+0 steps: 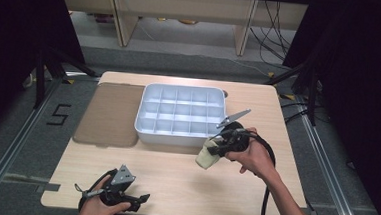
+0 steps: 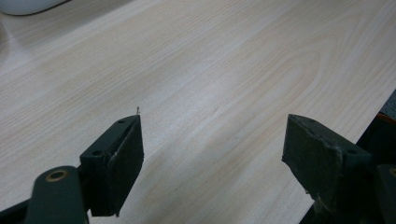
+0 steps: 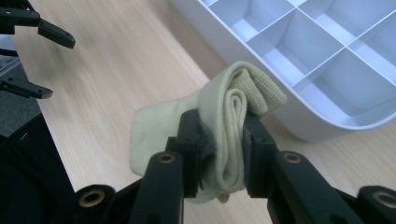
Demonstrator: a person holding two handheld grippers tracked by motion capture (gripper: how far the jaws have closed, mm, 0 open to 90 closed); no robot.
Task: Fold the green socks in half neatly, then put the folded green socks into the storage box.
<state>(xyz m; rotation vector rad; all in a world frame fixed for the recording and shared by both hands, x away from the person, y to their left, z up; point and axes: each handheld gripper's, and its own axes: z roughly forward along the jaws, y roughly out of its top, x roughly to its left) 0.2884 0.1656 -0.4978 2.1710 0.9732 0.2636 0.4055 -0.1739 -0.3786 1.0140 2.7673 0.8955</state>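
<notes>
1. High view: a pale wooden table (image 1: 174,181) carries a white divided tray (image 1: 180,115) near its far middle, with a flat brown lid (image 1: 109,114) lying just beside the tray's left wall.
2. The right gripper (image 1: 215,148), held in the person's right hand (image 1: 255,156), sits just off the tray's near right corner, above the tabletop.
3. Right gripper view: its jaws are closed narrowly on a folded cream sock (image 3: 224,126), whose rolled layers are squeezed between the two black pads (image 3: 254,149); the sock's ribbed end points toward the tray's outer wall (image 3: 299,121).
4. The sock hangs clear of the tray, outside every compartment.
5. The left gripper (image 1: 140,200) lies low at the table's near left edge, in the person's left hand (image 1: 97,207), well apart from the sock and the tray.
6. Left gripper view: its jaws stand wide apart with bare wood between them, gripping nothing.
</notes>
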